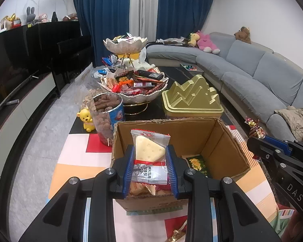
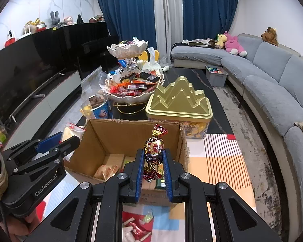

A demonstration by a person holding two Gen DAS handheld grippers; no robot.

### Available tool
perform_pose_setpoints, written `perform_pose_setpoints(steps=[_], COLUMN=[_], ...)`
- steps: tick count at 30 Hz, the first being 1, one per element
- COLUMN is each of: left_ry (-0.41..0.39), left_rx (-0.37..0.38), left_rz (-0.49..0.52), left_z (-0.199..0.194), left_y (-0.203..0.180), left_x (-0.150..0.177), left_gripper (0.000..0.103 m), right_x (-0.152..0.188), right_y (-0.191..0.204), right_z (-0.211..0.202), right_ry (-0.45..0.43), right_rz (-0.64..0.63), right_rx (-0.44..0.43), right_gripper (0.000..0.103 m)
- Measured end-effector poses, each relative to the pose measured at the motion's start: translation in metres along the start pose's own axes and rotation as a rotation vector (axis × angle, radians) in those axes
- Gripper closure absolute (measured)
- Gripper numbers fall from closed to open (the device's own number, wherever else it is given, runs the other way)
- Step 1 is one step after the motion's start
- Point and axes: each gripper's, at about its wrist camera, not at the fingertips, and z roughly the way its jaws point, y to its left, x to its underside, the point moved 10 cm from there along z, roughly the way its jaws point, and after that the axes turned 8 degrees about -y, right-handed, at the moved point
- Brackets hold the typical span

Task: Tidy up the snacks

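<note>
An open cardboard box (image 1: 218,141) (image 2: 103,139) stands on the patterned table cover, with a few wrapped snacks on its floor. My left gripper (image 1: 150,161) is shut on a clear packet holding a cheese-shaped cake (image 1: 148,149), held upright over the box's near side. My right gripper (image 2: 153,161) is shut on a foil-wrapped candy (image 2: 154,149) with twisted ends, above the box's near right corner. In the right wrist view the left gripper (image 2: 56,143) shows beside the box's left wall; in the left wrist view the right gripper (image 1: 272,151) shows at the right with the candy (image 1: 255,130).
Behind the box stand a gold mountain-shaped tin (image 1: 192,98) (image 2: 179,102), a two-tier bowl stand heaped with snacks (image 1: 135,86) (image 2: 131,88), a clear tub of brown snacks (image 1: 107,117) and a yellow bear figure (image 1: 86,121). A grey sofa (image 2: 272,84) curves along the right.
</note>
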Motion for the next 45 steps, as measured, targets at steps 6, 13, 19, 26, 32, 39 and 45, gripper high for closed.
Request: perform_pose_setpoints(steps=[6, 13, 19, 26, 32, 39, 45], left_ry=[0.011, 0.025, 0.03, 0.04, 0.052, 0.035, 0.021], left_rx=[-0.002, -0.008, -0.01, -0.005, -0.002, -0.012, -0.032], left_rz=[-0.003, -0.011, -0.012, -0.015, -0.024, -0.015, -0.017], left_z=[0.011, 0.023, 0.032, 0.038, 0.041, 0.039, 0.035], left_y=[0.003, 0.007, 0.009, 0.011, 0.013, 0.014, 0.017], left_x=[0.002, 0.004, 0.004, 0.004, 0.006, 0.005, 0.004], left_gripper=[0.072, 0.072, 0.072, 0.072, 0.065, 0.043, 0.028], right_x=[0.002, 0.003, 0.005, 0.006, 0.003, -0.002, -0.004], right_y=[-0.001, 0.0, 0.002, 0.002, 0.002, -0.003, -0.008], right_z=[0.012, 0.026, 0.037, 0.047, 0.047, 0.042, 0.041], right_ry=[0.012, 0.028, 0.042, 0.059, 0.051, 0.023, 0.015], right_rz=[-0.001, -0.006, -0.011, -0.017, -0.024, -0.026, -0.024], right_rx=[0.0, -0.004, -0.009, -0.011, -0.014, 0.016, 0.039], right_gripper=[0.083, 0.083, 0.083, 0.083, 0.082, 0.044, 0.03])
